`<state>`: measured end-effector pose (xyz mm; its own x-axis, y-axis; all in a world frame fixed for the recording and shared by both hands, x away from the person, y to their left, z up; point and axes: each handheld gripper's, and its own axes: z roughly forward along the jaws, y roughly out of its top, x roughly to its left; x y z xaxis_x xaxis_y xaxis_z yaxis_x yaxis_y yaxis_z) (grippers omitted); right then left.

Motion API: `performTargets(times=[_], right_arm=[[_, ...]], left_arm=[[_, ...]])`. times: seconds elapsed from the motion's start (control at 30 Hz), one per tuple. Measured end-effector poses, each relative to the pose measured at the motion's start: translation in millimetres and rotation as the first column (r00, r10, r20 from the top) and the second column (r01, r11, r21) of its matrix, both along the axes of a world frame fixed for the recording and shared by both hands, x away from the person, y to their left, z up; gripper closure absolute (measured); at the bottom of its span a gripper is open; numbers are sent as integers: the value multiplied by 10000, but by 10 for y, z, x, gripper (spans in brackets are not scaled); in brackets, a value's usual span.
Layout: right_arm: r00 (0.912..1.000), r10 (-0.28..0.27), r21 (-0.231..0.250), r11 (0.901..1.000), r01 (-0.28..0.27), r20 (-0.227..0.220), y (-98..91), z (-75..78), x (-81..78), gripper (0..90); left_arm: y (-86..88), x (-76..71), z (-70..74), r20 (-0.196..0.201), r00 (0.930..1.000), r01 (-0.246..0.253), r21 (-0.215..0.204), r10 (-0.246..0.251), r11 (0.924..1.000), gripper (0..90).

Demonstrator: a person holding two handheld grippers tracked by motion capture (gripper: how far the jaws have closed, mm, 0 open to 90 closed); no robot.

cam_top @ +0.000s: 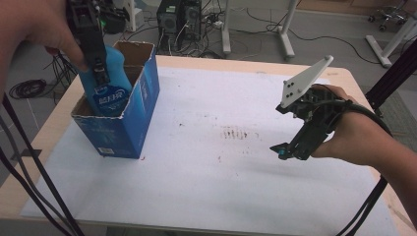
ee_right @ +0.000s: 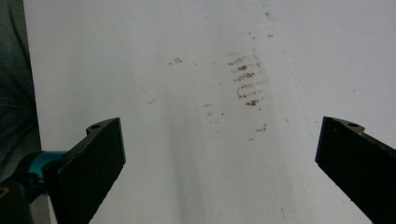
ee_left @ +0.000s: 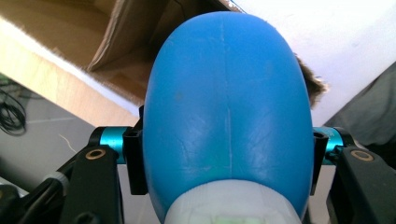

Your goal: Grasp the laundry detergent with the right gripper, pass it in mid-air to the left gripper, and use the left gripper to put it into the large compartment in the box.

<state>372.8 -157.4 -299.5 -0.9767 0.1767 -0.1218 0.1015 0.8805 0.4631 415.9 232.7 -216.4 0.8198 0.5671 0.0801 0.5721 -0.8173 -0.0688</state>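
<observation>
A blue plastic bottle (cam_top: 109, 86) with a white-lettered label hangs bottom-down, partly inside an open blue cardboard box (cam_top: 133, 120) at the table's left. My left gripper (cam_top: 98, 66) is shut on it from above; in the left gripper view the bottle (ee_left: 226, 116) bulges between both black jaws, its pale cap end toward the camera, with the box's brown flaps (ee_left: 126, 51) beyond. My right gripper (cam_top: 289, 150) hovers over the white sheet at the right, held by a hand, jaws wide apart. In the right gripper view its open gripper (ee_right: 219, 149) frames bare stained sheet.
A white sheet (cam_top: 206, 162) covers the wooden table (cam_top: 44, 132), with brownish smudges (cam_top: 236, 132) near its middle. Cables, computer towers (cam_top: 179, 19) and desk legs stand on the floor behind the table. Black cables (cam_top: 24, 182) trail down the left side.
</observation>
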Motion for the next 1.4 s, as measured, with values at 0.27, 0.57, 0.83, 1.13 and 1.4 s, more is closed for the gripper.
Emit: performTargets(times=[0.27,0.57,0.83,1.13,1.4], right_arm=[[9998,-163,-135,9998,161,-144,-19,-7,62,6],[9997,-170,-258,9995,165,-191,1,-34,83,6],[9995,-184,-347,9992,175,-243,14,-59,90,6],[9993,-261,-316,9992,252,-266,-7,-83,92,6],[9994,-261,-245,9994,256,-215,-25,-95,70,6]], left_arm=[[-7,22,-328,-159,9949,992,47,-991,9951,384],[33,22,-587,-70,9880,1540,-157,-1541,9880,383],[52,26,-769,-317,9870,1565,-275,-1574,9873,383],[58,32,-802,-318,9878,1511,-410,-1525,9877,382],[42,44,-811,-509,9894,1338,-402,-1358,9902,346]])
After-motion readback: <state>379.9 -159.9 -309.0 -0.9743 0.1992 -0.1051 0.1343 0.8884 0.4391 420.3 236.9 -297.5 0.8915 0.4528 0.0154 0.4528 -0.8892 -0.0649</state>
